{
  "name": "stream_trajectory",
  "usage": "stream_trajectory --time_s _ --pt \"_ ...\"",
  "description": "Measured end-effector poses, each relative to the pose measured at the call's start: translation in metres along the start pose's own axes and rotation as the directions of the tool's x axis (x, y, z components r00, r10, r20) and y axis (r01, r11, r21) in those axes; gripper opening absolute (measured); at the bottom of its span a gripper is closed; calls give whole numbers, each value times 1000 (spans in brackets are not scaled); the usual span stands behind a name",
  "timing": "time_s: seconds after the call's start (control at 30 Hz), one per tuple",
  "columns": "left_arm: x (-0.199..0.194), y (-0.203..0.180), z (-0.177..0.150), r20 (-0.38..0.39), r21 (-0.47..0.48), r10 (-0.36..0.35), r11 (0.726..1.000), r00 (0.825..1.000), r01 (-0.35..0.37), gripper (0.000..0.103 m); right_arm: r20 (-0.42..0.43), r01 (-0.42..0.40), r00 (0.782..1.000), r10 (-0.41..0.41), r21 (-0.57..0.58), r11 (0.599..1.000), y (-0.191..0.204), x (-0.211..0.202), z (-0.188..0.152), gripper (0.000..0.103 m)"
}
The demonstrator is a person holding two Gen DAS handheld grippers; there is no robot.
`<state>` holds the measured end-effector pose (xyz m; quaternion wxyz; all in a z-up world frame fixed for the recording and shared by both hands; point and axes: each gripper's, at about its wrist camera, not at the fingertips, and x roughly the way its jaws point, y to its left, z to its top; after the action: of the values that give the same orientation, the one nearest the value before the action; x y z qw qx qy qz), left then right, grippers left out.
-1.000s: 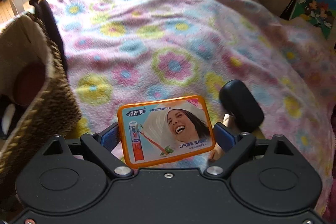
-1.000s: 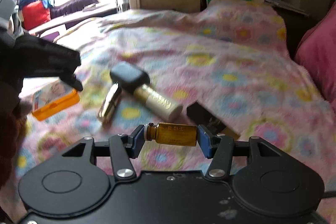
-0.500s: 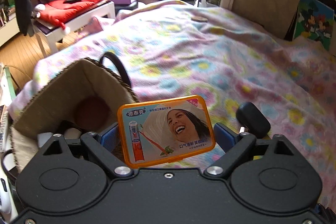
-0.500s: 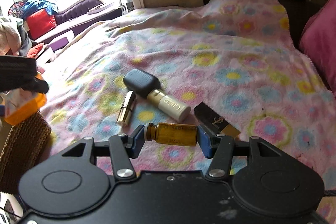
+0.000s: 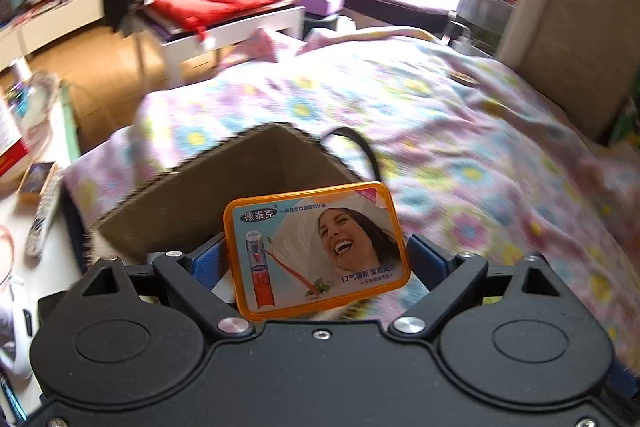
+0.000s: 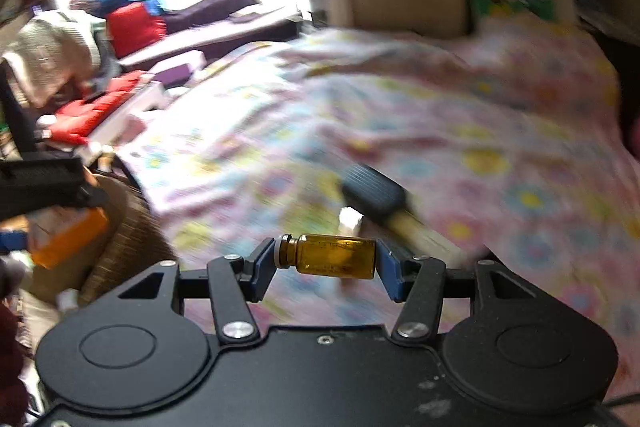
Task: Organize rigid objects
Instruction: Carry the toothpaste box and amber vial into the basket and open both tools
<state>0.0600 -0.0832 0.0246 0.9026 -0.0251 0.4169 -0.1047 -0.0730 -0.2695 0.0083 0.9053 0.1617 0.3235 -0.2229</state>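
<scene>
Above the basket, left view: the left gripper (image 5: 318, 259) grasps a flat orange-rimmed rectangular plastic case with a printed toothpaste label (image 5: 316, 247) between its blue pads (image 5: 208, 263).
Left gripper state: clenched on the case across its longer side; the jaws stand wide only because the case is wide.
Reason for this hold: judged, gripping the two short ends leaves the broad printed face free and the case square to the jaws, so it can drop flat-edge first into an opening.
Case orientation: standing on a long edge, printed face toward the camera, long axis running across the jaws, left to right in the left view, slightly tilted with the right end lower.
Case position: in the air, just in front of the open-topped woven straw basket with a fabric lining and a dark handle (image 5: 224, 187); not touching it as far as can be told.
Right gripper state: the right gripper (image 6: 326, 255) is clenched on a small amber glass bottle with a pale neck (image 6: 334, 255).
Reason for this hold: judged, the pads press on neck end and base, which stops a round body rolling out.
Bottle orientation: lying level, long axis across the jaws, neck pointing left in the right view.
Bottle position: held clear above the pink flowered fleece blanket on the bed (image 6: 500, 147).
Still on the blanket: a black-capped gold cylindrical cosmetic tube (image 6: 384, 199), blurred, beyond the bottle.
Step in hand: judged, both items are being carried to the basket; the case is nearer.
</scene>
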Motion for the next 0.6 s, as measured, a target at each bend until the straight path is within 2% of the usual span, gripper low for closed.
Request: stream_trajectory --time_s 0.17,0.23,0.37,0.6 --pt "7 38 7 -16 -81 123 989 992 -123 89 35 -109 993 113 -95 989 53 -1 24 53" --pt "12 52 10 -32 -116 148 982 989 -150 89 41 -152 987 158 -119 981 72 -1 31 53" --pt "24 70 9 -85 -157 158 973 984 -169 89 54 -210 974 221 -168 963 106 -3 41 53" --pt "32 72 7 -130 -146 168 972 977 -186 89 15 -270 960 281 -223 937 142 4 38 53"
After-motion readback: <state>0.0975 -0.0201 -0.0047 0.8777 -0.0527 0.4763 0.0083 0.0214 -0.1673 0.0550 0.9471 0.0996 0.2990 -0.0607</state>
